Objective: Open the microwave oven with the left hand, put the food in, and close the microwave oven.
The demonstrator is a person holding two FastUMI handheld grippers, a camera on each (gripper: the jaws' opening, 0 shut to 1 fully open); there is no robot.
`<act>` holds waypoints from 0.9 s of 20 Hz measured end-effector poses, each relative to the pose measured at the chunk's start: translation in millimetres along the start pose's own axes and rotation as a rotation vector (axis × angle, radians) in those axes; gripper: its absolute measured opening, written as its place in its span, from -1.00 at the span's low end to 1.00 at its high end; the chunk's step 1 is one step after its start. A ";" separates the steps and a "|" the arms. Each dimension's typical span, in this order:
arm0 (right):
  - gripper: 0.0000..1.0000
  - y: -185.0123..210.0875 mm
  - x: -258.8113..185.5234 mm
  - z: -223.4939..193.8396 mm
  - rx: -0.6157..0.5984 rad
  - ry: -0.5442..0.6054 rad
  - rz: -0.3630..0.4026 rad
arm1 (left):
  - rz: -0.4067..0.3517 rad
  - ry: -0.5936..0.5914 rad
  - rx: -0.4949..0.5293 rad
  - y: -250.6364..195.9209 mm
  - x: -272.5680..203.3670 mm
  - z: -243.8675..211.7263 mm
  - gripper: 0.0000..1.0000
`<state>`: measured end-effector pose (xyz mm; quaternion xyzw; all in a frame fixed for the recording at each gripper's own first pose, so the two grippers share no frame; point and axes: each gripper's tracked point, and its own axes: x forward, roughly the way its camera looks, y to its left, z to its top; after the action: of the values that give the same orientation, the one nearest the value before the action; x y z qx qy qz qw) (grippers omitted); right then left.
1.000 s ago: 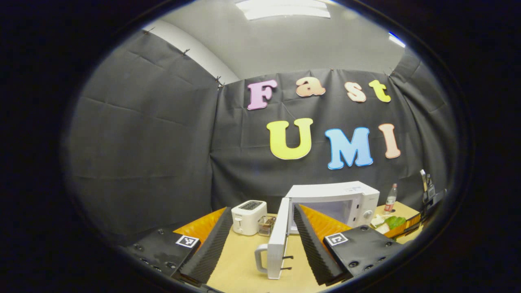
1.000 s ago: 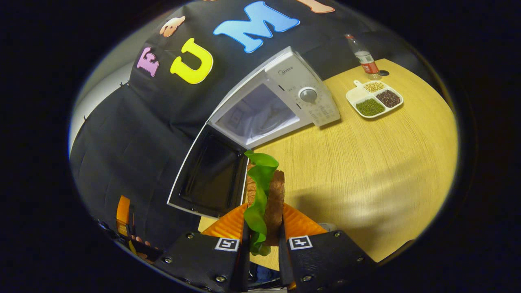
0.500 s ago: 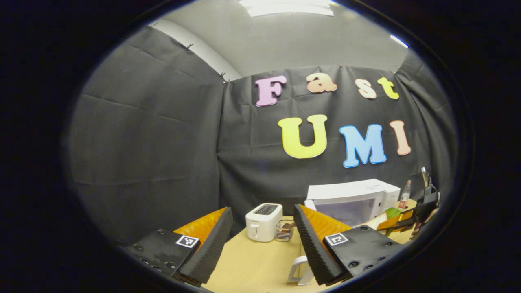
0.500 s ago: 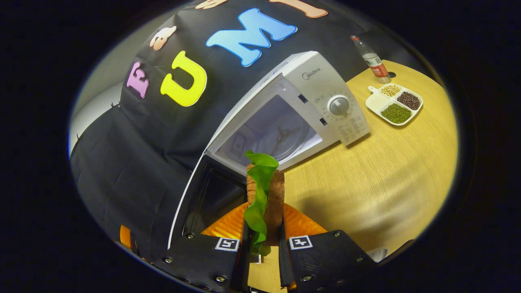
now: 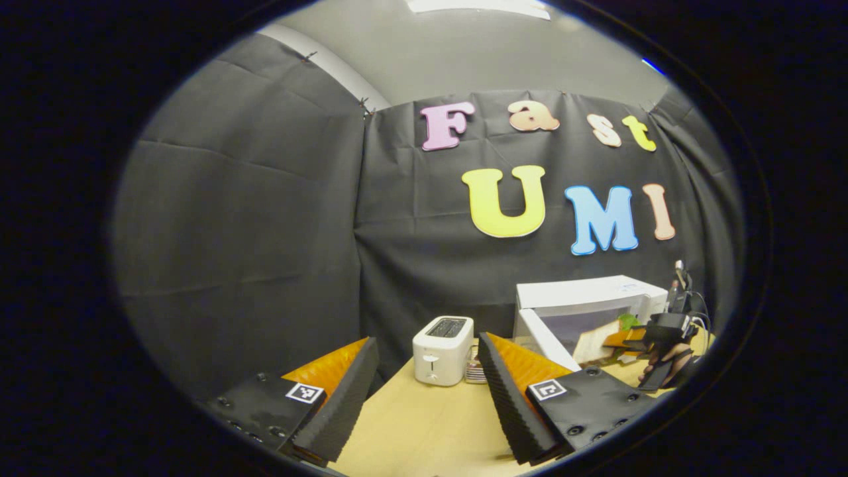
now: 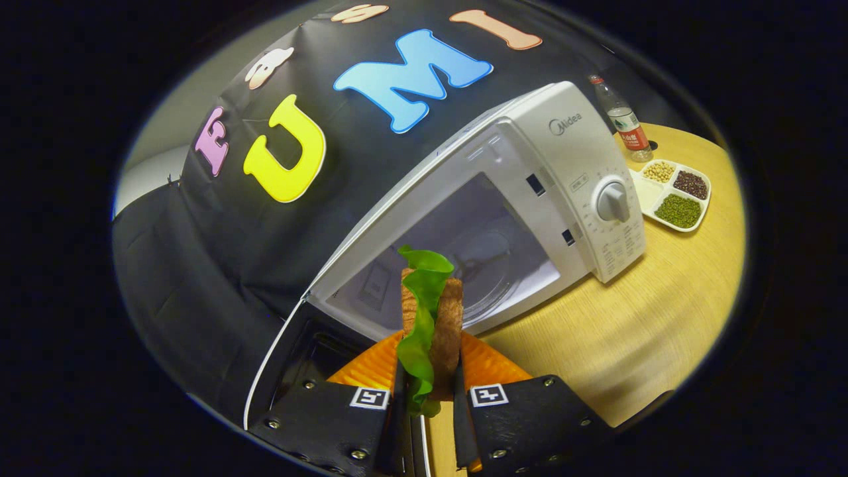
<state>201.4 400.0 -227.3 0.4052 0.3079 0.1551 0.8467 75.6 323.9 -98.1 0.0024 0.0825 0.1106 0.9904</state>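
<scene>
The white microwave stands on the wooden table with its door swung open to the left and its cavity showing. My right gripper is shut on the food, a brown-bread sandwich with green lettuce, held upright just before the cavity's mouth. In the left gripper view my left gripper stands open with nothing between its fingers, back from the microwave. Farther off there, the right gripper holds the sandwich at the opening, above the open door.
A white toaster with a small container beside it stands left of the microwave. Right of the microwave are a plastic bottle and a sectioned dish of beans. Bare table stretches along the front right.
The right gripper has carried the sandwich closer to the microwave's open cavity. The left gripper has drawn away from the door, whose handle has left its view.
</scene>
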 end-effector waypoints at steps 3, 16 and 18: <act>-0.41 1.5 30.7 -0.3 -0.003 -0.025 -0.014 | 0.010 0.007 0.015 10.8 8.2 -3.7 0.97; -0.41 -18.1 106.8 14.1 -0.034 -0.114 -0.091 | 0.082 0.077 0.043 55.4 5.3 -29.5 1.00; -0.36 -25.0 115.7 11.7 -0.035 -0.092 -0.103 | 0.077 0.077 0.050 53.5 5.6 -30.8 1.00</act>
<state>297.4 436.8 -286.9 0.3807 0.2863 0.0980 0.8738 64.2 376.9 -128.1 0.0261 0.1233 0.1465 0.9811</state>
